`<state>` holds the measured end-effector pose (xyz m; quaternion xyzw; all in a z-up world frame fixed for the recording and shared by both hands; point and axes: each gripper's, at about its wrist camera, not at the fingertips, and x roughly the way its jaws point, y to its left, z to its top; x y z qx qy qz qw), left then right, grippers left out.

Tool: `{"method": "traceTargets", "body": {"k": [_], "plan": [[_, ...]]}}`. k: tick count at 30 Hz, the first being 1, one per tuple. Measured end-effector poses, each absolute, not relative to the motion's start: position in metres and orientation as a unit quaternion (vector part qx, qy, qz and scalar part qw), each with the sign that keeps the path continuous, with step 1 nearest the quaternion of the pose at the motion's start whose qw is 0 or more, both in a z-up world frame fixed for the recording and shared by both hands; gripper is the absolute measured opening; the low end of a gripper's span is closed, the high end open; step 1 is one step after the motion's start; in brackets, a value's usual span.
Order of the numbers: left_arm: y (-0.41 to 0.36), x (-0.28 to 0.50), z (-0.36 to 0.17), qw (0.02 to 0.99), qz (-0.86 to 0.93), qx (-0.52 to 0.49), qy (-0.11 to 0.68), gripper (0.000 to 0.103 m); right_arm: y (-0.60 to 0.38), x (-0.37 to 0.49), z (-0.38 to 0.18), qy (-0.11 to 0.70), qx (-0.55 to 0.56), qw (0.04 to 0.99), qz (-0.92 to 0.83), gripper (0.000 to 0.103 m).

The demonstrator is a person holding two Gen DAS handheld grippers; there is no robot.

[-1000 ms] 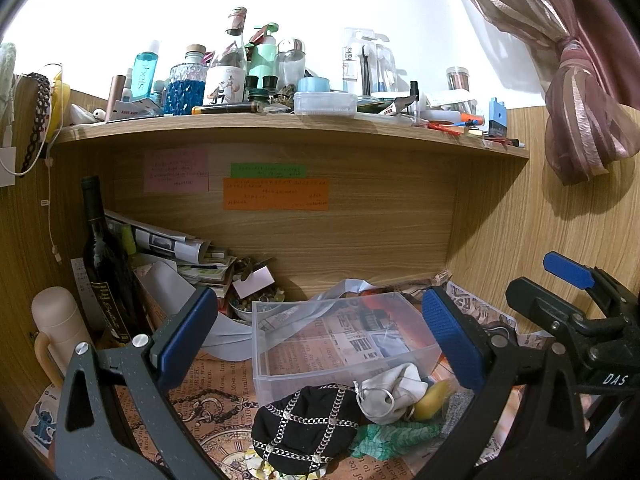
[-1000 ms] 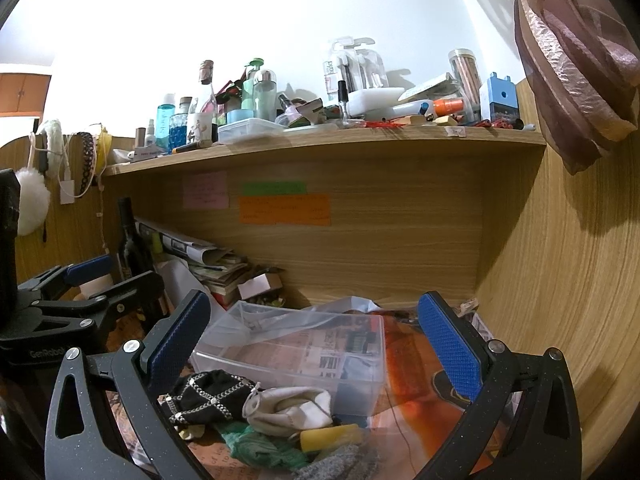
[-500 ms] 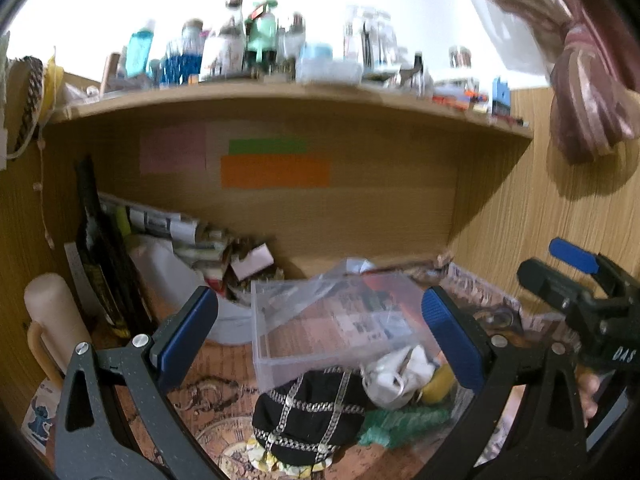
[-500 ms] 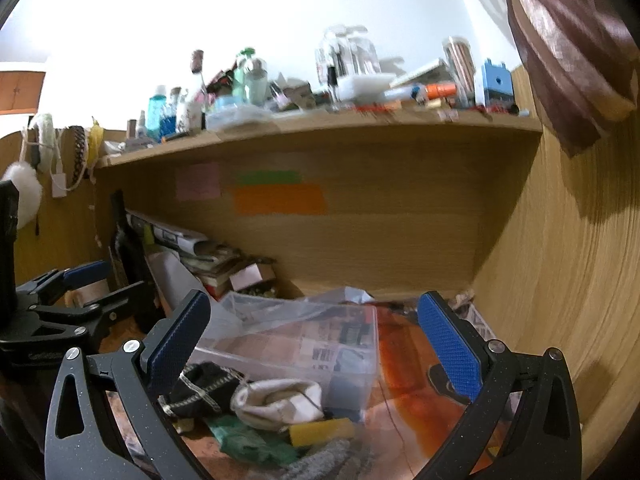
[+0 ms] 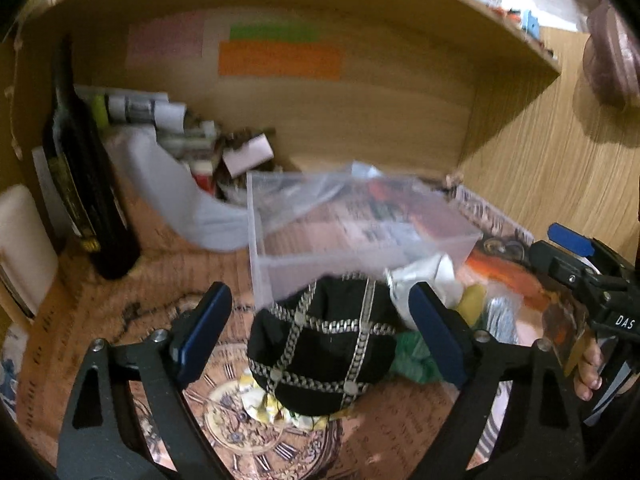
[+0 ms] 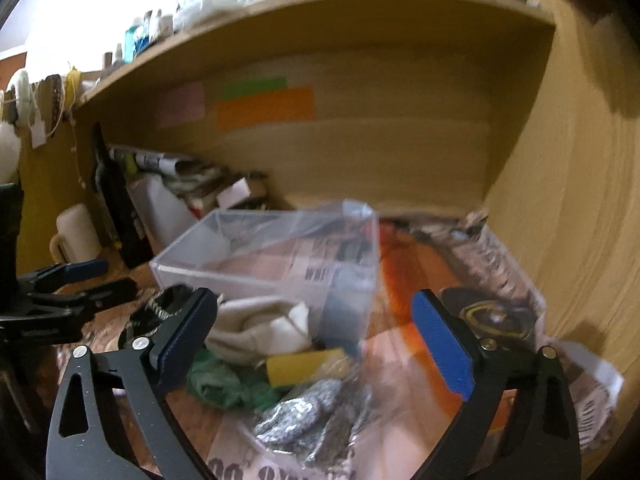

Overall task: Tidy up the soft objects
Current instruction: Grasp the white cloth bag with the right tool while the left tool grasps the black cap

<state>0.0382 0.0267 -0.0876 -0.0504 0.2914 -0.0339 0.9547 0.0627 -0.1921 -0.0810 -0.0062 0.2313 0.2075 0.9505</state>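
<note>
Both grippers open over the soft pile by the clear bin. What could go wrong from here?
1. The black chain-trimmed pouch lies on a yellow-patterned cloth; the left gripper may drag both.
2. The clear bin looks light and touches the pile; a nudge may slide it.
3. The right gripper brackets several items; it may grab more than one.

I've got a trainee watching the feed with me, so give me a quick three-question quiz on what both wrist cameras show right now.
1. True or false: the left gripper is shut on the black cap.
2. Which item lies nearest the middle of the open right gripper? A) dark bottle B) yellow sponge C) mug
3. Fill in: the soft items lie piled in front of the clear ____, not inside it.

Key:
1. False. Its jaws stand open, one on either side of the cap.
2. B, the yellow sponge.
3. bin.
</note>
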Motion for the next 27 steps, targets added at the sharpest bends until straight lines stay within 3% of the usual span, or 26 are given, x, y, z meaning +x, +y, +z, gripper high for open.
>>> {"method": "traceTargets", "body": {"k": [18,25,27], "plan": [[0.041,0.096,-0.134,0.915,-0.066,-0.078,0.39,0.091,-0.149,0.112,-0.125,0.355,-0.025,0.887,0.293,0.097],[0.039,0.099,-0.139,0.912,-0.081,-0.077,0.394,0.073,-0.145,0.126,-0.141,0.396,-0.019,0.865,0.306,0.097],[0.038,0.098,-0.138,0.913,-0.082,-0.076,0.392,0.068,-0.143,0.125,-0.142,0.395,-0.025,0.866,0.306,0.087]]}}
